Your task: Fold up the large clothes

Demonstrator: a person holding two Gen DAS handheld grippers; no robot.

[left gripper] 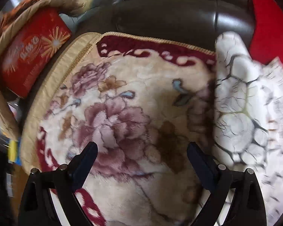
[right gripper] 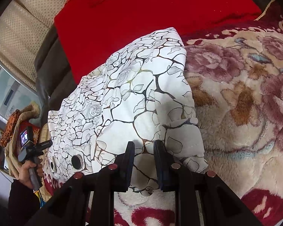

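While the left claw (left gripper: 142, 153) gapes empty over the blanket (left gripper: 122, 86), the right claw (right gripper: 143, 146) narrowly pinches the white garment (right gripper: 126, 86).

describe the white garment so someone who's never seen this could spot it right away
Start at the plush floral blanket covering the seat, with a plain red cloth behind it. The white garment lies bunched across both. Only it carries a web of thin black crackle lines on white, plus round dark buttons near one edge.
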